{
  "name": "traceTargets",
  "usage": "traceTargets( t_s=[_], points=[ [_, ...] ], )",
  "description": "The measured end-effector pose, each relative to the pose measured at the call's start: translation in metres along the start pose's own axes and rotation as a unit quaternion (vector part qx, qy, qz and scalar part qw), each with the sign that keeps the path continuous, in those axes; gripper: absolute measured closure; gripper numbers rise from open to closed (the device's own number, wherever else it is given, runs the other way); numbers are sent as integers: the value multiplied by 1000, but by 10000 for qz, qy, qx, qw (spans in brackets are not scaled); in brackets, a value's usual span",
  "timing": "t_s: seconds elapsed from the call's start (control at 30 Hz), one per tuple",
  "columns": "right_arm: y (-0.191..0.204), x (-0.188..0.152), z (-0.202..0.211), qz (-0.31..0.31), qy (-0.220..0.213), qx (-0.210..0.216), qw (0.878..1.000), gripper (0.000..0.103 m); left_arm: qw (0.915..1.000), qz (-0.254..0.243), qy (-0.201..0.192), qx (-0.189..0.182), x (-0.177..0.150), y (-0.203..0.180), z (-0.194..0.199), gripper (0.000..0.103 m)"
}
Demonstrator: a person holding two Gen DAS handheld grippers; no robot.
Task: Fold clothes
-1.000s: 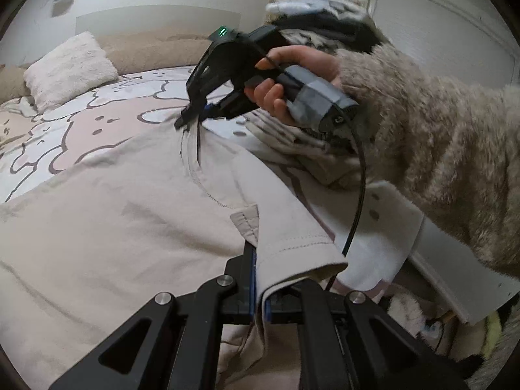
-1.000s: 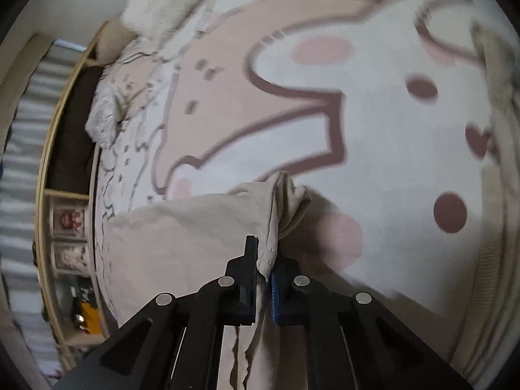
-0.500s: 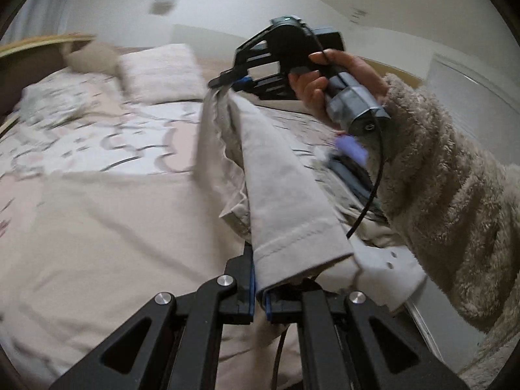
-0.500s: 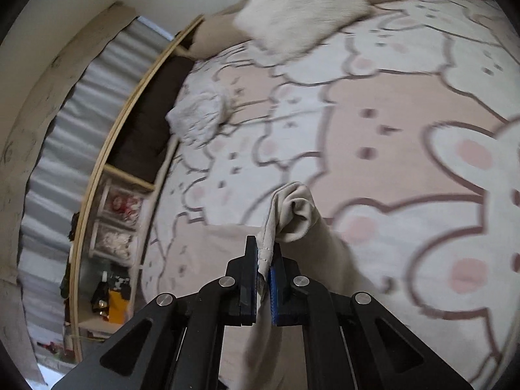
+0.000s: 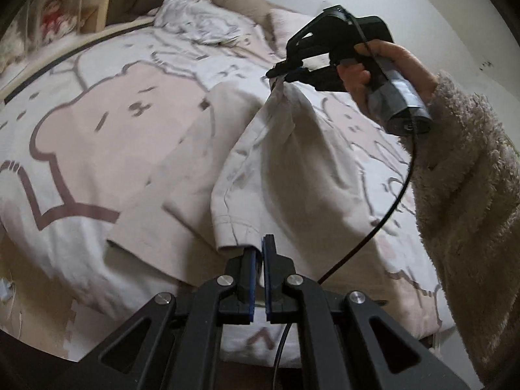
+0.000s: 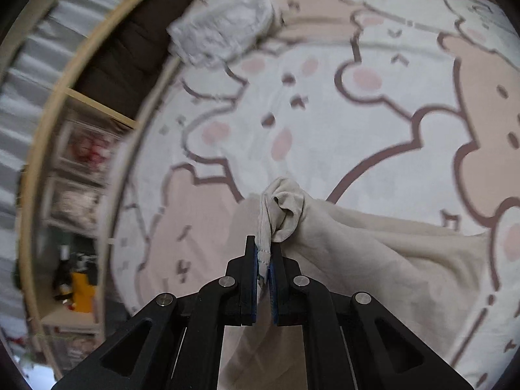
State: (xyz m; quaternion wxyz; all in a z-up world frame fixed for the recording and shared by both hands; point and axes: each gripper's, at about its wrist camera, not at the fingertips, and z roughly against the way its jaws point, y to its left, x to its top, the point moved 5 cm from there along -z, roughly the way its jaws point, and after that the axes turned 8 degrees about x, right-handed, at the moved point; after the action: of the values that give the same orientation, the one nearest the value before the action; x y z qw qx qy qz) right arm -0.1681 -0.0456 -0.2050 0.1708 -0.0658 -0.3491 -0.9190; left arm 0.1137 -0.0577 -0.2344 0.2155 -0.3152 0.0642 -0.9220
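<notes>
A beige shirt [image 5: 292,169] hangs stretched between my two grippers, and its lower part lies draped on the bed. My left gripper [image 5: 260,243] is low in the left wrist view, shut on the shirt's sleeve hem [image 5: 230,227]. My right gripper [image 5: 276,74] is held higher and farther away by a hand in a fluffy beige sleeve [image 5: 468,188]. It pinches a bunched bit of the shirt. In the right wrist view the right gripper [image 6: 263,253] is shut on that bunch [image 6: 282,208], and the shirt [image 6: 390,253] trails off to the right.
The bed wears a white and pink bear-print cover [image 5: 84,136]. A crumpled white cloth [image 5: 201,22] lies near the head end, also the crumpled white cloth [image 6: 224,29]. A wooden bed frame [image 6: 52,104] and a shelf with boxes [image 6: 81,169] stand beside it. A black cable [image 5: 383,214] hangs from the right gripper.
Both grippers have lifted the shirt off the bed and swung it leftward. Both views now face the bed's far side, with its frame and shelf.
</notes>
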Motion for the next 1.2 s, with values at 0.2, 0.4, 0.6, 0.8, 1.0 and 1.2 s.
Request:
traceTargets(
  t_s=[0.2, 0.4, 0.6, 0.8, 1.0, 1.2],
  points=[
    [2, -8, -38, 71, 324, -185, 9993, 96, 9997, 242, 86, -20, 2, 17, -2, 98],
    [12, -7, -57, 130, 483, -264, 9984, 96, 9996, 268, -84, 81, 9, 22, 5, 98],
    [14, -3, -79, 146, 618, -463, 9969, 96, 9992, 280, -146, 250, 7, 26, 11, 98],
    [28, -2, -72, 390, 505, -219, 9977, 96, 9979, 98, -451, 458, 13, 27, 20, 98],
    [47, 0, -60, 711, 368, 61, 9968, 94, 9977, 85, -467, 476, 14, 27, 20, 98],
    [61, 5, -46, 923, 158, 366, 9949, 0, 9971, 157, -480, 563, 14, 34, 21, 98]
  ],
)
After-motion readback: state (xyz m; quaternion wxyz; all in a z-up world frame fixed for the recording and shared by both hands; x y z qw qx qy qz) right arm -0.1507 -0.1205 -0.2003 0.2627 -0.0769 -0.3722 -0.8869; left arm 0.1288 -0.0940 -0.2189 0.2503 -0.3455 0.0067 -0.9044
